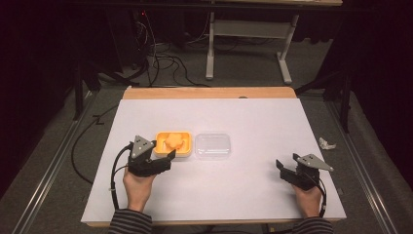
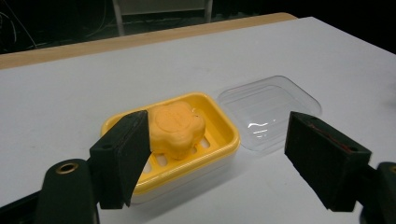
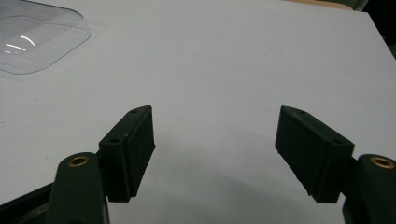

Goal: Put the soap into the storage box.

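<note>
On the white table (image 1: 243,122), left of centre, your left gripper (image 2: 217,156) sits wide open just near of the yellow soap dish (image 2: 224,128), holding nothing. Dish: glossy, rounded-rectangular, slotted floor, with a matte orange flower-shaped soap (image 2: 176,128) inside. Clear ribbed lid (image 2: 268,109) lies just right of it. Your right gripper (image 3: 215,149), wide open and empty, is over bare tabletop near the right edge.

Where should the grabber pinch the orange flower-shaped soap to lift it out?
Probably the orange flower-shaped soap is best pinched across its lumpy sides, coming from above. It sticks up over the rim of the yellow plastic soap dish, so its upper sides are free. The left gripper is open wide enough and closest.
</note>
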### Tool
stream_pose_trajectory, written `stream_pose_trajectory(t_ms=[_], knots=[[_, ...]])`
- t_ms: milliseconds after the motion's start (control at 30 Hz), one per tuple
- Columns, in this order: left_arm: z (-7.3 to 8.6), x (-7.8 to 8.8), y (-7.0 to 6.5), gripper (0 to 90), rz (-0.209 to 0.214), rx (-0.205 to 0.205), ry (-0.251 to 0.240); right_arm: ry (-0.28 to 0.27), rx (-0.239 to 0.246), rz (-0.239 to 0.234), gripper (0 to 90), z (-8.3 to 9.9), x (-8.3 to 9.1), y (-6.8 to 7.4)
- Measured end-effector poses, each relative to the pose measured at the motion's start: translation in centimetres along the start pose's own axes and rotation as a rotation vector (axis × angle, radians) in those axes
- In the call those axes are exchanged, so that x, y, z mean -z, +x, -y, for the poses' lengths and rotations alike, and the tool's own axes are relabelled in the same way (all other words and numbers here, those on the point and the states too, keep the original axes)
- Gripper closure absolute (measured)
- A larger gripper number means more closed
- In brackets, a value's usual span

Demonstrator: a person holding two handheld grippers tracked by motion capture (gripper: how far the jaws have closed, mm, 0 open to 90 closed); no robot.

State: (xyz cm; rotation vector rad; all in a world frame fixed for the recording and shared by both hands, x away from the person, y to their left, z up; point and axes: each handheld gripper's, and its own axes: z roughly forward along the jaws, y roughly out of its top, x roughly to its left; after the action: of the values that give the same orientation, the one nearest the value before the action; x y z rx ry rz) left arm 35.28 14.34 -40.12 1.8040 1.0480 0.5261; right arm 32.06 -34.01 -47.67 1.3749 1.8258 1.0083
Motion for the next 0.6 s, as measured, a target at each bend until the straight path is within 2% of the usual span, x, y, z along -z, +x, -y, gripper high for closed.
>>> stream_pose_trajectory(t_ms=[267, 367, 600], knots=[[0.4, 0.0, -0.6, 22.8, 0.011, -0.004, 0.003, 0.0, -0.001, 0.001, 28.8, 0.0, 0.0, 0.0], [0.5, 0.0, -0.8, 22.8, 0.04, 0.017, -0.005, -0.001, 0.004, 0.001, 28.8, 0.0, 0.0, 0.0], [0.7, -0.1, -1.5, 22.8, 0.056, 0.006, 0.003, 0.0, 0.004, 0.002, 28.8, 0.0, 0.0, 0.0]])
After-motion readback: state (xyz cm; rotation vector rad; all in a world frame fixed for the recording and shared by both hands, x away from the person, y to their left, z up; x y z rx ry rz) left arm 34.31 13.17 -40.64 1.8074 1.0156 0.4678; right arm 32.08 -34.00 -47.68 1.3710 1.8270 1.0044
